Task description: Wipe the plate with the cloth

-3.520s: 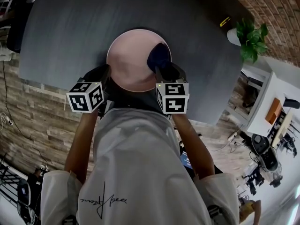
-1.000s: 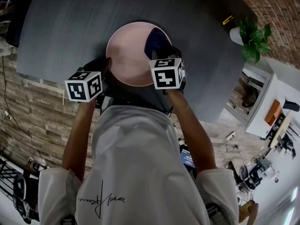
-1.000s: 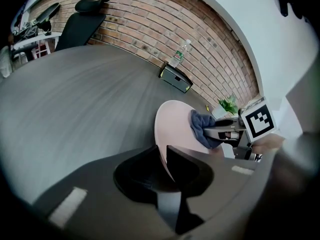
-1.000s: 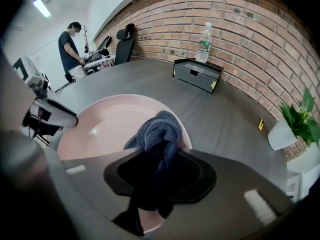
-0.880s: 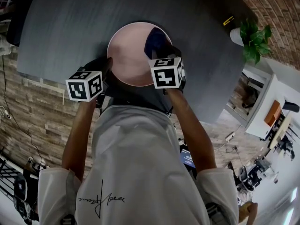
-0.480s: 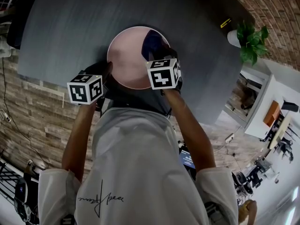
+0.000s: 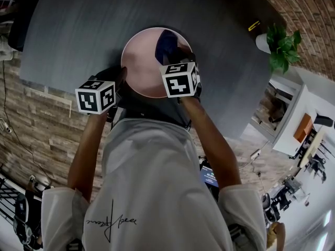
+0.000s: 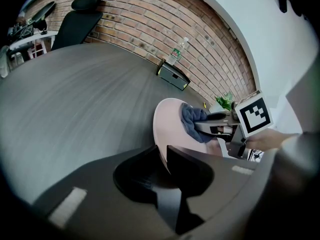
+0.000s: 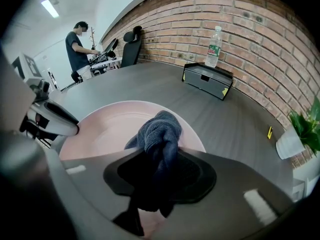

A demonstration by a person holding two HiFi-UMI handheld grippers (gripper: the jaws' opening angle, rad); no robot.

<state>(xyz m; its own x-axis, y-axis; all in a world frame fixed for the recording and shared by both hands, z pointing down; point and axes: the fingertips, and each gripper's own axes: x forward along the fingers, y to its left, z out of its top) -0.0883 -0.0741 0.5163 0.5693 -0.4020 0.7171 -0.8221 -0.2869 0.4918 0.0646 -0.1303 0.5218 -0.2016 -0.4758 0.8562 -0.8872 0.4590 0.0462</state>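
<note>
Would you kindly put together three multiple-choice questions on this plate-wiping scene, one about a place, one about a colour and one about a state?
1. Where is the cloth?
A. on the floor
B. on the plate
C. in a bucket

2. What colour is the plate?
A. white
B. green
C. pink

3. What is the left gripper doing?
A. clamping the plate's rim
B. hanging open in the air
C. holding a sponge

Answers:
1 B: the head view shows the dark blue cloth lying on the plate, pinched in the right gripper.
2 C: the plate shows pale pink in all three views.
3 A: in the left gripper view the plate's edge runs in between the two jaws, which are closed on it.
</note>
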